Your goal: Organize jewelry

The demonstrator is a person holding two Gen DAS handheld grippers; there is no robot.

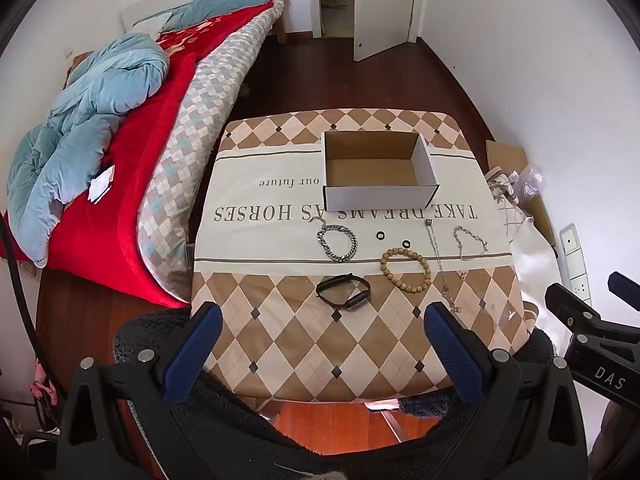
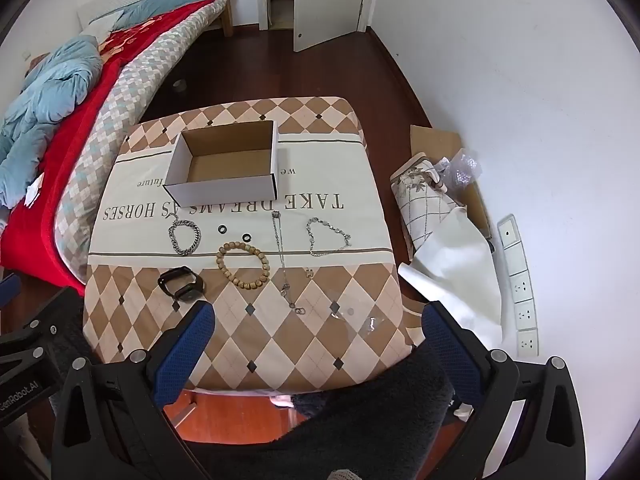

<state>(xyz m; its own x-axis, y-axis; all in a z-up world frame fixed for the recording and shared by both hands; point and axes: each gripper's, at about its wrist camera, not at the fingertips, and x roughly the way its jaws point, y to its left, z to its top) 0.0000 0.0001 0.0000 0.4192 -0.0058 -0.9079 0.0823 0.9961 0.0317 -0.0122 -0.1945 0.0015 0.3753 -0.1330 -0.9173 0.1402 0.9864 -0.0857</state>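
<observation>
An empty white cardboard box (image 1: 378,200) (image 2: 224,190) stands at the far side of a cloth-covered table (image 1: 280,344) (image 2: 256,344). In front of it lie a silver chain bracelet (image 1: 338,240) (image 2: 185,237), two small black rings (image 1: 379,236) (image 2: 222,229), a wooden bead bracelet (image 1: 405,266) (image 2: 243,265), a thin silver necklace (image 1: 440,264) (image 2: 283,264), a thin silver bracelet (image 1: 470,242) (image 2: 328,238) and a black wristband watch (image 1: 343,290) (image 2: 181,283). My left gripper (image 1: 323,344) and my right gripper (image 2: 318,344) are both open and empty over the table's near edge.
A bed with a red blanket and blue duvet (image 1: 100,140) (image 2: 52,92) runs along the left. Bags and cardboard (image 2: 444,200) lie on the floor at the right, by a power strip (image 2: 520,284). An open door (image 1: 384,4) is at the back.
</observation>
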